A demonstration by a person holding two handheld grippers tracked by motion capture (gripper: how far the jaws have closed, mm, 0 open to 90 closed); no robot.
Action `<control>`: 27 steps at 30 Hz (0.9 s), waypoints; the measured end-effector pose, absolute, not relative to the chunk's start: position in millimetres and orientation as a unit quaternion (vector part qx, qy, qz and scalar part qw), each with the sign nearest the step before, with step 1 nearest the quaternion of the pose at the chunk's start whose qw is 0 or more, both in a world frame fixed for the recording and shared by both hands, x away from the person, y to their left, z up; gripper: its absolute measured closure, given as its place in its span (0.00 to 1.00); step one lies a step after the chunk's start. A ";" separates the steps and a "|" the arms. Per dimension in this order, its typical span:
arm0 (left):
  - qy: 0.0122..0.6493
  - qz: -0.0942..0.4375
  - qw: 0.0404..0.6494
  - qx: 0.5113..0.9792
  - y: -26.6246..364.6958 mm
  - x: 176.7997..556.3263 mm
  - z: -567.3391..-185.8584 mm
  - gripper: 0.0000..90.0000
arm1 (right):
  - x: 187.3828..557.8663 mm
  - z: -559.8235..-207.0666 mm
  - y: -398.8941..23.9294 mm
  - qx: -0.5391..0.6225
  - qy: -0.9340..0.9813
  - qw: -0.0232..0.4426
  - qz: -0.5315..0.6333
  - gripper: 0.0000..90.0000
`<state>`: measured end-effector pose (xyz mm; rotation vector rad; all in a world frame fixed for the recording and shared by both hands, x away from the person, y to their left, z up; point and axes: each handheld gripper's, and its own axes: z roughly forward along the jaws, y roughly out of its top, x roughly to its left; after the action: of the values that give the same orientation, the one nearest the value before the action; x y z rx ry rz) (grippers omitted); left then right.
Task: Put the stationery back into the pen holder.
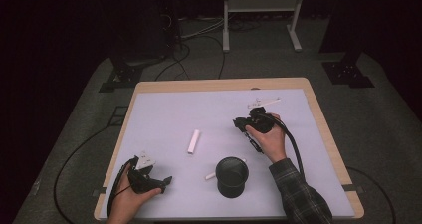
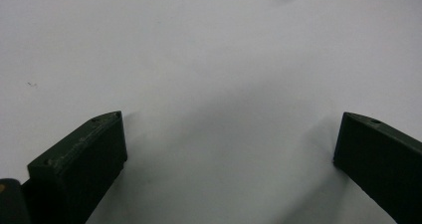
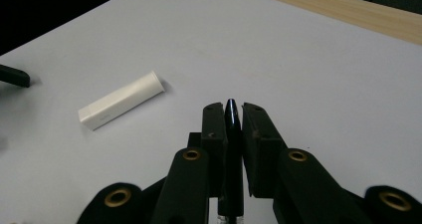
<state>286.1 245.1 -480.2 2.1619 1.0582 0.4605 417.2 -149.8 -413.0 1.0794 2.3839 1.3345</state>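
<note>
My right gripper (image 3: 232, 115) is shut on a slim black pen (image 3: 231, 115), whose pointed tip pokes out just past the two fingers. In the high view this right gripper (image 1: 241, 124) is right of the mat's centre and points left. A white cap-like tube (image 3: 121, 100) lies on the mat ahead and to the left of it; in the high view the tube (image 1: 193, 141) is near the middle. My left gripper (image 1: 155, 173) rests at the near left corner. In its own view the left gripper (image 2: 229, 139) is open wide over bare mat, with nothing between the jaws.
A black cup (image 1: 232, 175) stands upright near the front edge, between the hands. A short white stick (image 1: 211, 176) lies against its left side. The white mat (image 1: 164, 109) covers a wooden table (image 1: 224, 84). Cables trail from both grippers.
</note>
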 end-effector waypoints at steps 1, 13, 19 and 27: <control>0.406 0.177 0.339 0.830 245.1 286.1 -480.2 0.00 | 415.9 -411.4 -150.0 0.365 0.808 0.101 0.453 0.88; 0.406 0.178 0.339 0.830 245.0 286.2 -480.3 0.00 | 399.4 -390.2 -154.0 0.349 0.802 0.109 0.472 0.88; 0.406 0.178 0.339 0.830 245.0 286.1 -480.3 0.00 | 389.5 -377.8 -154.4 0.341 0.796 0.102 0.490 0.88; 0.407 0.178 0.340 0.829 244.8 286.0 -480.4 0.00 | 376.3 -360.8 -149.6 0.326 0.793 0.106 0.504 0.88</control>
<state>286.0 244.8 -480.4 2.1582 1.0588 0.4642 376.3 -149.6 -360.8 0.9590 2.3370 1.4834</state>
